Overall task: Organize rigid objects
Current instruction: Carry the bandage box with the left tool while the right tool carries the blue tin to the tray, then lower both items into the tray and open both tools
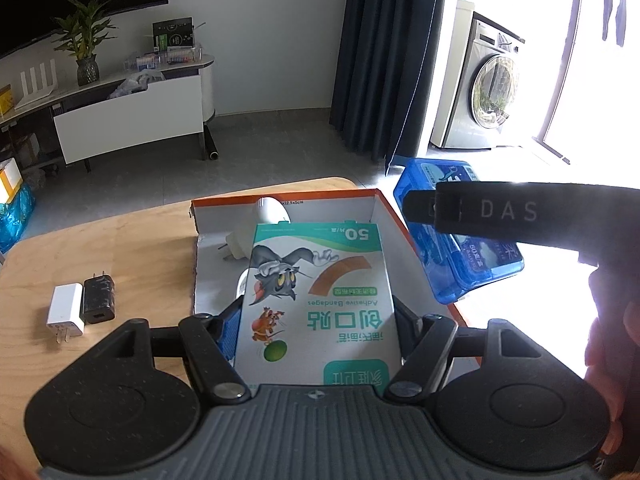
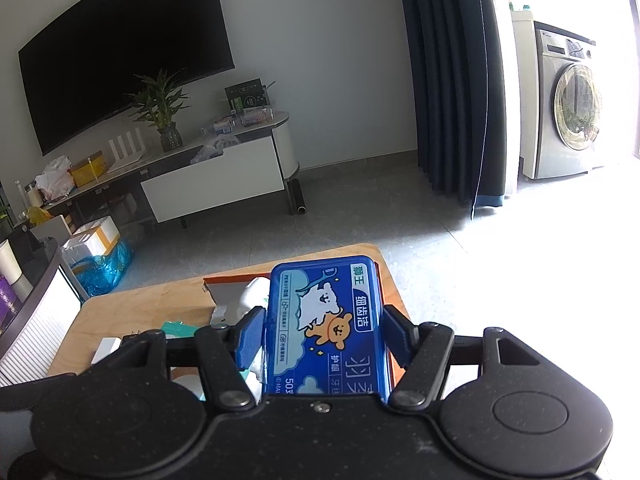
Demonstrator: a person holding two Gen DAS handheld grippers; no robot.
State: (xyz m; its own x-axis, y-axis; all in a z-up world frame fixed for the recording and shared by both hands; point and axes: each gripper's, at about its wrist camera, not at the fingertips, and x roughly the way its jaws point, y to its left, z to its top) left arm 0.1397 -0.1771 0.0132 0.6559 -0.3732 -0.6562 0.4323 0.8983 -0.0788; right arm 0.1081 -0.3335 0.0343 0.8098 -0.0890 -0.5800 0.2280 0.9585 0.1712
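Observation:
My left gripper [image 1: 316,320] is shut on a green and white adhesive bandage box [image 1: 318,292] and holds it over the open orange cardboard box [image 1: 384,208] on the wooden table [image 1: 120,240]. A white plug-in device [image 1: 256,232] lies inside the orange box. My right gripper [image 2: 324,332] is shut on a blue plastic floss-pick case [image 2: 326,320], held above the orange box's right side; the case also shows in the left wrist view [image 1: 460,248]. A white charger [image 1: 66,308] and a black charger [image 1: 99,294] lie side by side on the table's left.
The table's far edge [image 1: 280,184] drops to a grey tiled floor. A TV cabinet [image 1: 128,116] with a plant stands behind, dark curtains [image 1: 392,60] and a washing machine [image 1: 480,80] at the right. The right gripper's body [image 1: 520,216] crosses the left wrist view.

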